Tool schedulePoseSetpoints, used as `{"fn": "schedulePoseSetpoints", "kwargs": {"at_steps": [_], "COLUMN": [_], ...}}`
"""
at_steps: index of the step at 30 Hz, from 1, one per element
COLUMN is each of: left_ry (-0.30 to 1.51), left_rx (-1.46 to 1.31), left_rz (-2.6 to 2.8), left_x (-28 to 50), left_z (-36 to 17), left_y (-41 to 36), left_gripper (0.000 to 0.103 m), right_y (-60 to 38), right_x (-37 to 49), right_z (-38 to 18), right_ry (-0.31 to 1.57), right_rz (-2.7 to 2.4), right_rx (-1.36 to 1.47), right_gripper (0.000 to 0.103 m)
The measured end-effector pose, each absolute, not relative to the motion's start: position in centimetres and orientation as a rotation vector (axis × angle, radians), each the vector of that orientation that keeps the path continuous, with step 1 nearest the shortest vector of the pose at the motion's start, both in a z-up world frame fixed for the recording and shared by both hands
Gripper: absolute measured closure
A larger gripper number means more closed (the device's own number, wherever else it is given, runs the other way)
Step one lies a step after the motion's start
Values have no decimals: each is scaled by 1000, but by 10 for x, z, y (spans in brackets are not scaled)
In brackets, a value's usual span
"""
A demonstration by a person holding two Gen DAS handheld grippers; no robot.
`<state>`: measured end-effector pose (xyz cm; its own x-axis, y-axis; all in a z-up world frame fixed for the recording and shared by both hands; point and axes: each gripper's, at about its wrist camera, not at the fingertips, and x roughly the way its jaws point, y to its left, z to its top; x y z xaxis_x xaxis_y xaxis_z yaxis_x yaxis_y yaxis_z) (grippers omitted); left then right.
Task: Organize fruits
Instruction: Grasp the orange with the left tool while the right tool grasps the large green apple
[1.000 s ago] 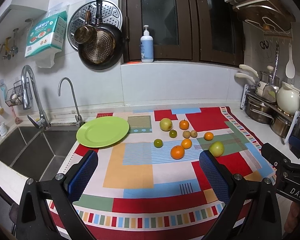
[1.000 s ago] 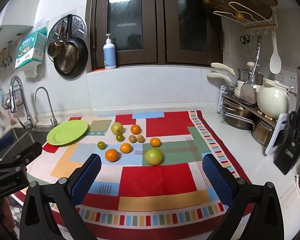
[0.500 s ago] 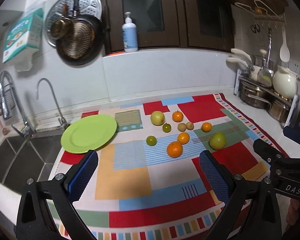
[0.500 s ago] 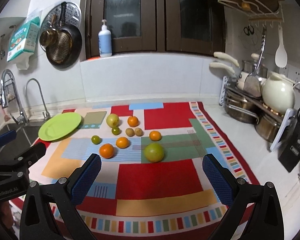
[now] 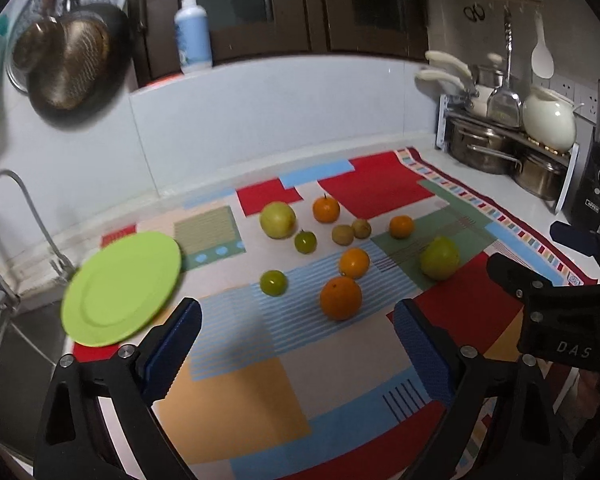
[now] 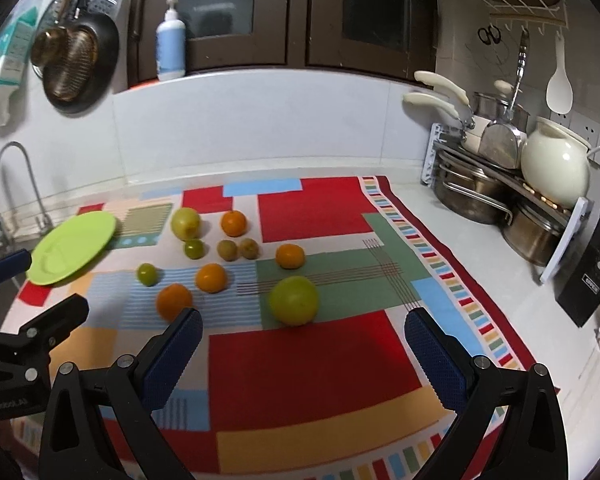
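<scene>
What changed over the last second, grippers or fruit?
Both grippers moved in toward the fruit, which looms larger in both views. The left gripper is empty, its jaws closing slightly; the right gripper is open and empty. Nothing grasped. Fruit, green plate and cloth stayed put.

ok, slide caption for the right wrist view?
Open right tongs approach a large green fruit on the patchwork cloth; green plate empty.

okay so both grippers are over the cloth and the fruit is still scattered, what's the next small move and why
Probably ease the left gripper forward and down onto the nearest orange. Its jaws are closing slightly with nothing between them, that orange lies just ahead of the gap, and the green plate beside it holds no fruit. The right gripper is likewise empty, facing the big green fruit.
</scene>
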<state>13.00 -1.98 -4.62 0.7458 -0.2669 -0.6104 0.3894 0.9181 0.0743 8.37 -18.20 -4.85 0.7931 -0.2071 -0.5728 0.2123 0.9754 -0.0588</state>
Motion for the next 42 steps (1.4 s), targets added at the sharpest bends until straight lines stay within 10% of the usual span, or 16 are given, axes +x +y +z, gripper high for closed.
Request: {"fn": "schedulePoseSetpoints", "kwargs": {"at_steps": [14,31,42], "left_ry": [740,868,869], "left_rx": [137,107,119], "left_rz": [-332,-373,-373], "left_x": [174,212,208], "left_z": [-89,-124,-120], "left_y": [-57,-73,-72], "left_gripper": [20,60,62], "right_y": [-211,-218,-217], "right_x": [149,184,187], "right_z": [-93,-125,-127], "right_ry": [753,831,846], "right_rz": [-22,47,51], "right_rx": [-12,6,8], "right_gripper": [13,38,52]}}
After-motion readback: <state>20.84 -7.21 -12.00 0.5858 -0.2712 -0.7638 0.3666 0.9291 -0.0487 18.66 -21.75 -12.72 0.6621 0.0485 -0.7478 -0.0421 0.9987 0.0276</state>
